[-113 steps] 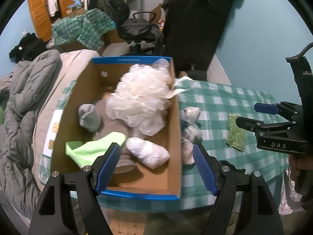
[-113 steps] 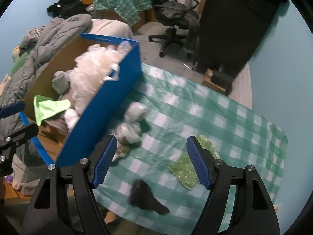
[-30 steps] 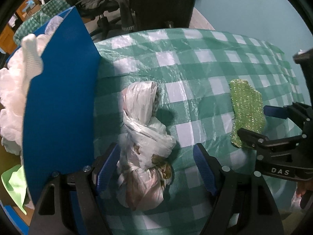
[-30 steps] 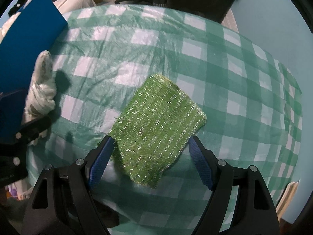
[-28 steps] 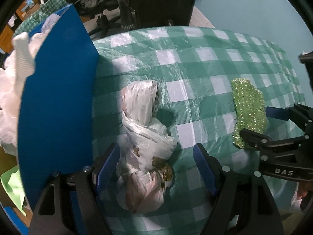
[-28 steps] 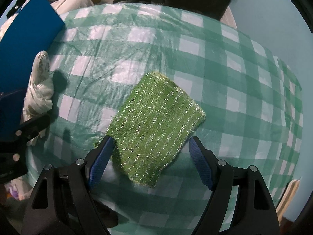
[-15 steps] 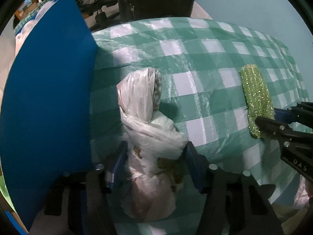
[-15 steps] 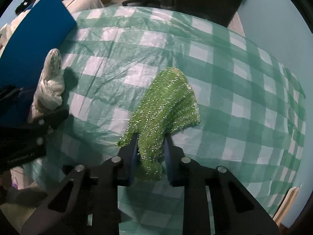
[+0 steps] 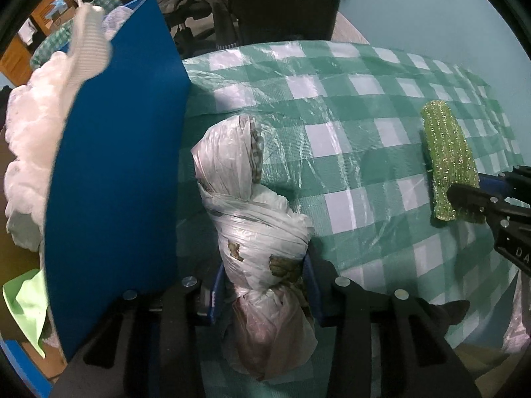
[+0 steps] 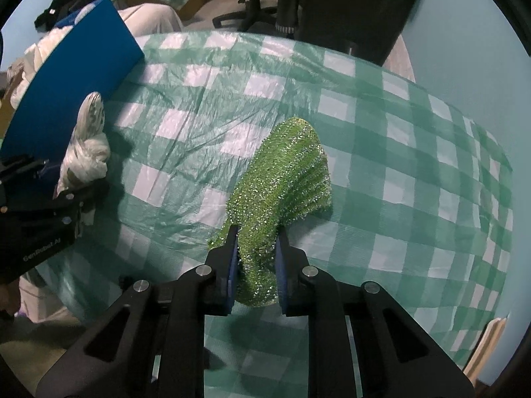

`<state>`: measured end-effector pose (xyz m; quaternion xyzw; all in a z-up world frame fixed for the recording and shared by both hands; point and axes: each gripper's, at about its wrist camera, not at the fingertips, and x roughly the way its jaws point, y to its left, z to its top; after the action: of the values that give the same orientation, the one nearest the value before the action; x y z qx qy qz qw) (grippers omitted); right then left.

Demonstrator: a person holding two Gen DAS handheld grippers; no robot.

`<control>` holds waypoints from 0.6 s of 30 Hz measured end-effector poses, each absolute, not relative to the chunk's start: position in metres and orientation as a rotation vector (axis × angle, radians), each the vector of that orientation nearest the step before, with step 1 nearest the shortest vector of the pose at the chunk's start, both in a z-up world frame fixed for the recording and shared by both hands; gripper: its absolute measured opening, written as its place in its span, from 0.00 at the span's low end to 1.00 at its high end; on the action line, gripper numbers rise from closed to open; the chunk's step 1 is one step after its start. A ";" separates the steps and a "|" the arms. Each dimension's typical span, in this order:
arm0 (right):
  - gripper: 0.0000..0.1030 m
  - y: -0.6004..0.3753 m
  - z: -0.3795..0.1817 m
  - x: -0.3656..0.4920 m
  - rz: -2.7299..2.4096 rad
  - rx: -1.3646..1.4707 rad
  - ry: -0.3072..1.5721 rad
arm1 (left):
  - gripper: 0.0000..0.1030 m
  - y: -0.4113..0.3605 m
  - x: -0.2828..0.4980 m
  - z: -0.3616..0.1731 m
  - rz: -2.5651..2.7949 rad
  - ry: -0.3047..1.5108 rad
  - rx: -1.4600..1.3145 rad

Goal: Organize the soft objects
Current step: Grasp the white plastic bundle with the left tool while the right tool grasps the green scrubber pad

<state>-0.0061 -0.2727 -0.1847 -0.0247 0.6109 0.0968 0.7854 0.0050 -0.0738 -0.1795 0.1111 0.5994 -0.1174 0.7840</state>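
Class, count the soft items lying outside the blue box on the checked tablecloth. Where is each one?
2. The knotted plastic bag bundle lies beside the blue box, between the left gripper's pads. The green glittery cloth is pinched by the right gripper. Others may be hidden.

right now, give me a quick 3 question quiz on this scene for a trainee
1. True or false: the right gripper is shut on the glittery green scouring cloth.
2. What sits between the pads of the left gripper? A) a grey sock B) a knotted white plastic bag C) a lime cloth
3. Fill in: the bag lies on the checked tablecloth right beside the ____ wall of the cardboard box.

Key
1. True; the cloth bunches up between the pads.
2. B, the knotted white plastic bag; the jaws have just been closing on it and both pads press on it.
3. Blue.
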 end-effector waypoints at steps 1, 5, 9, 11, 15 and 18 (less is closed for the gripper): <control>0.17 -0.273 -0.183 -0.007 0.208 -0.050 1.314 | 0.39 -0.073 0.003 -0.177 -0.252 1.288 0.237; 0.17 -0.280 -0.172 -0.013 0.209 -0.064 1.294 | 0.39 -0.069 0.009 -0.167 -0.257 1.267 0.225; 0.17 -0.279 -0.160 -0.015 0.214 -0.081 1.276 | 0.39 -0.076 0.007 -0.160 -0.261 1.242 0.222; 0.17 -0.278 -0.153 -0.016 0.218 -0.093 1.265 | 0.39 -0.077 0.005 -0.152 -0.263 1.226 0.220; 0.17 -0.273 -0.142 -0.015 0.225 -0.114 1.245 | 0.39 -0.083 -0.002 -0.133 -0.266 1.186 0.216; 0.17 -0.269 -0.132 -0.014 0.235 -0.124 1.226 | 0.39 -0.087 -0.003 -0.117 -0.268 1.153 0.206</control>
<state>-0.0137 -0.2687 -0.1324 -0.0582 0.5735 0.1102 0.8097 -0.0032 -0.0866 -0.1170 0.0971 0.5425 -0.1259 0.8249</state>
